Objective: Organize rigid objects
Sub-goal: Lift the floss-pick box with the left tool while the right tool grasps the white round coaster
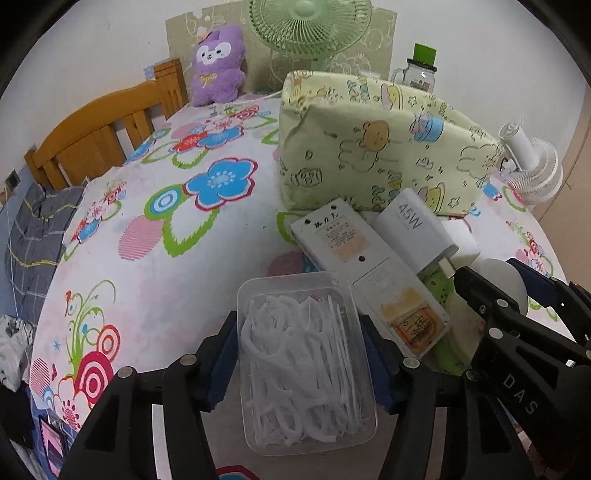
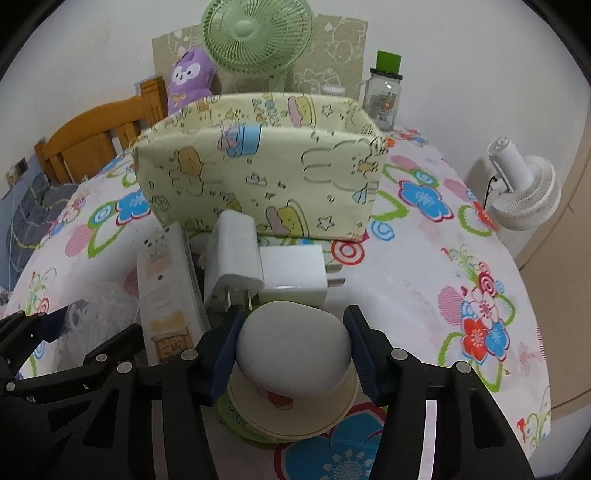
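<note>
My left gripper (image 1: pixel 301 354) is shut on a clear plastic box of white floss picks (image 1: pixel 304 365), held over the flowered bedspread. My right gripper (image 2: pixel 293 347) is shut on a smooth white rounded case (image 2: pixel 293 341); it also shows in the left wrist view (image 1: pixel 504 282). Under the case lies a cream round tin (image 2: pixel 291 410). A long white remote-like box (image 1: pixel 365 269) (image 2: pixel 168 284), a white 45W charger (image 1: pixel 413 229) (image 2: pixel 232 254) and a second white plug adapter (image 2: pixel 293 275) lie in front of the pale green cartoon-print fabric bin (image 1: pixel 369 147) (image 2: pixel 258 162).
A green fan (image 2: pixel 255 33), a purple plush (image 1: pixel 218 62) and a glass jar with a green lid (image 2: pixel 382 94) stand at the back. A white fan (image 2: pixel 524 192) is at the right edge. A wooden bed frame (image 1: pixel 99 133) runs along the left.
</note>
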`<control>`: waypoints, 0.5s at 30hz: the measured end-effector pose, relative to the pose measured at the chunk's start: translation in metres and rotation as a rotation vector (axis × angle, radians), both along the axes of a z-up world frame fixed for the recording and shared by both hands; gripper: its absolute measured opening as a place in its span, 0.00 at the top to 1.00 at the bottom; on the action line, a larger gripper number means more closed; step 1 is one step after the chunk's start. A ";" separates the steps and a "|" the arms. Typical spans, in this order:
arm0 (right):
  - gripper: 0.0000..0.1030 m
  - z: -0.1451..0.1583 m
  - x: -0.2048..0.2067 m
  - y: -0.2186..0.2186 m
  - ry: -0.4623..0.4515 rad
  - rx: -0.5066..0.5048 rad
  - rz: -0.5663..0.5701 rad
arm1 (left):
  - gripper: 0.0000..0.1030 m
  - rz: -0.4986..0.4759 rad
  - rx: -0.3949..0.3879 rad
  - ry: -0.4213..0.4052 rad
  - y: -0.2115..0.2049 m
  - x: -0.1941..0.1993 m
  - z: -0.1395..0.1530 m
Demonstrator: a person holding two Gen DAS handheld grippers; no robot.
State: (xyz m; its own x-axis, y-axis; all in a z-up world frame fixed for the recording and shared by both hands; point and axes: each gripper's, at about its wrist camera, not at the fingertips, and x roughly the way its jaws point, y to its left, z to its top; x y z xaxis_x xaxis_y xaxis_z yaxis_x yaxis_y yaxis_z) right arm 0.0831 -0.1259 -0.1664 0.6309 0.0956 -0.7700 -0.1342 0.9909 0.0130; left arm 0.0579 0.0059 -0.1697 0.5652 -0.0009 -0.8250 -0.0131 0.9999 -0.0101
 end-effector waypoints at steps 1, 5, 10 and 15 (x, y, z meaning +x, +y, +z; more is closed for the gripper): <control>0.43 0.003 -0.001 0.000 -0.005 0.000 0.000 | 0.39 -0.005 -0.004 -0.007 0.000 0.000 0.003; 0.43 0.011 -0.002 -0.002 -0.024 -0.001 -0.008 | 0.39 -0.017 -0.003 -0.037 -0.004 0.000 0.015; 0.43 0.023 -0.004 -0.005 -0.047 -0.001 -0.022 | 0.39 -0.028 -0.010 -0.055 -0.007 0.000 0.025; 0.43 0.037 -0.005 -0.009 -0.074 0.001 -0.032 | 0.39 -0.040 -0.007 -0.080 -0.010 0.001 0.040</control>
